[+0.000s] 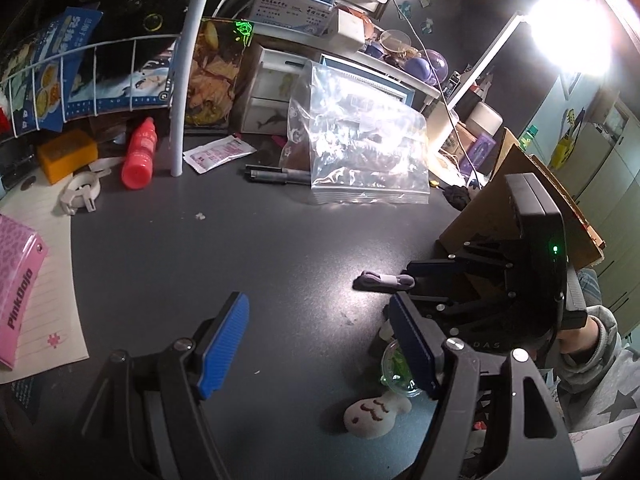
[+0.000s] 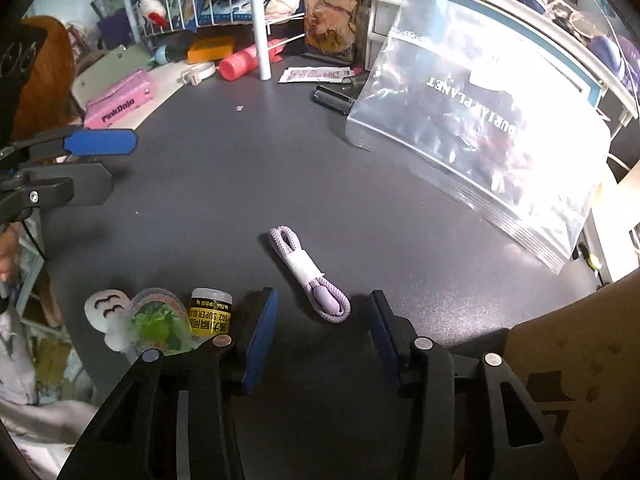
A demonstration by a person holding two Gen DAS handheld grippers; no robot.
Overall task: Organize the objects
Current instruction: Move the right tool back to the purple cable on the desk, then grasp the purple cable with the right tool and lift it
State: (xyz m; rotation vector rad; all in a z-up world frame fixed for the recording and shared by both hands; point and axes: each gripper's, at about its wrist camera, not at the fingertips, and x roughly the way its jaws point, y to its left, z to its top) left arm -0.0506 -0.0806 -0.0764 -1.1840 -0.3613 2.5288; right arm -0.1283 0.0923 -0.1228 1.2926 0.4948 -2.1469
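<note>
A lilac cable (image 2: 308, 280) bundled with a white strap lies on the dark desk (image 2: 240, 184). My right gripper (image 2: 322, 330) stands open just over its near end, the blue pads on either side without touching it. In the left wrist view the same cable (image 1: 384, 280) lies at the tips of the right gripper (image 1: 412, 286). My left gripper (image 1: 318, 344) is open over bare desk with nothing between its fingers. Beside its right finger lie a white fish-shaped toy (image 1: 376, 414) and a clear round case with green inside (image 1: 400, 368). A small yellow-labelled glue bottle (image 2: 210, 314) stands next to them.
A large clear zip bag (image 2: 480, 140) leans at the back right, with black pens (image 1: 280, 176) beside it. A cardboard box (image 1: 520, 208) stands at the right. A red bottle (image 1: 140, 152), white rack post (image 1: 180, 120) and pink notebook (image 1: 18, 296) sit at the left.
</note>
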